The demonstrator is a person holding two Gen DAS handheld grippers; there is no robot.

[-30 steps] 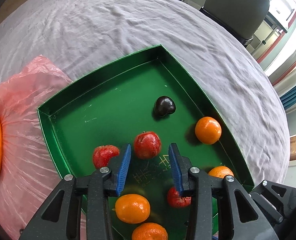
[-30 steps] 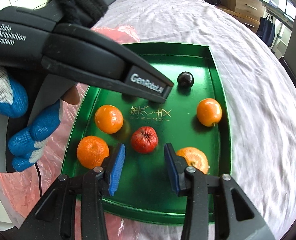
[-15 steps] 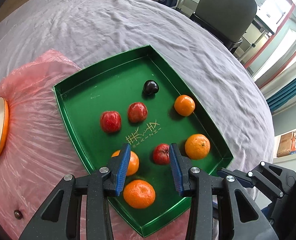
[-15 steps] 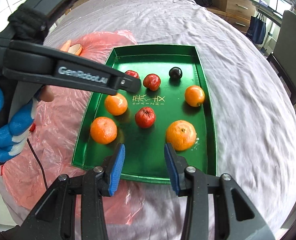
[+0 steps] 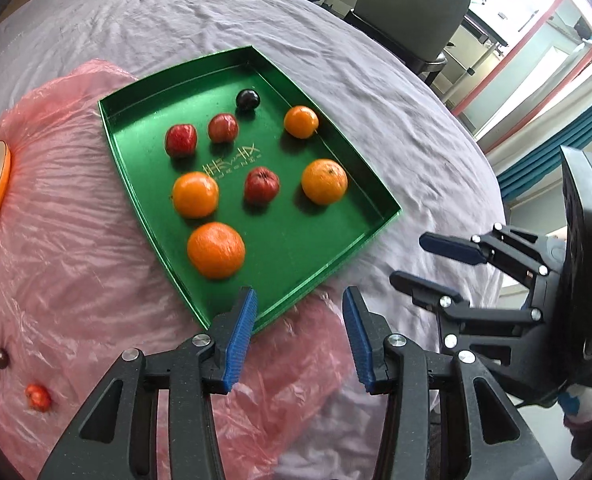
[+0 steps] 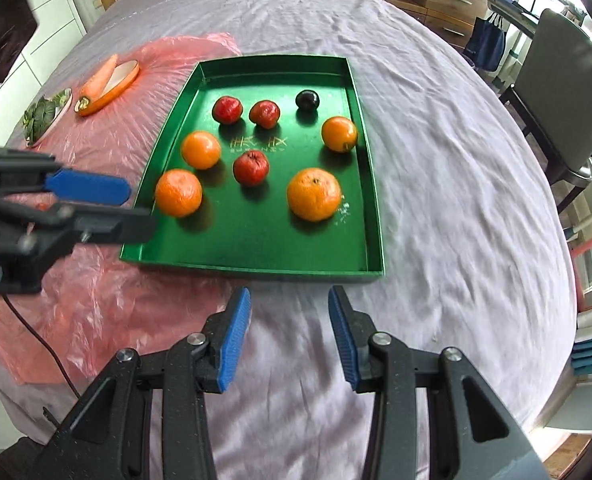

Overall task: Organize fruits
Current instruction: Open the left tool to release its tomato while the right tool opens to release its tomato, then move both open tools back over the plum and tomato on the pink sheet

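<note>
The left gripper (image 5: 297, 332) is held above the near corner of the green tray (image 5: 379, 222), with nothing between its blue pads; its jaws, released, have just been opening. The right gripper (image 6: 290, 334) is likewise seen with its jaws apart and empty, poised over the lilac cloth (image 6: 435, 160) just short of the tray's near wall.

Ahead of both pairs of jaws, eight fruits are laid out inside the tray. Nearest the left jaws a large mandarin (image 5: 216, 250) is found, and beyond it a second mandarin (image 5: 195, 195), a red fruit (image 5: 261, 185) and a third mandarin (image 5: 324, 181) are ranged across the middle. Farther on, two more red fruits (image 5: 181, 140) (image 5: 223, 128), a small mandarin (image 5: 301, 121) and a dark plum (image 5: 248, 99) are placed (the plum lies farthest from the jaws). No fruit is touched by either gripper.

The tray is partly rested on a pink plastic sheet (image 5: 56, 248), spread over the cloth-covered tabletop. On that sheet, to the left of the left jaws, a small red fruit (image 5: 38, 397) and a small dark fruit (image 5: 0, 357) are left outside the tray. Far to the left ahead of the right jaws, a carrot (image 6: 96, 82) is laid on an orange-rimmed dish (image 6: 124, 76), with a plate of greens (image 6: 42, 116) beside it.
</note>
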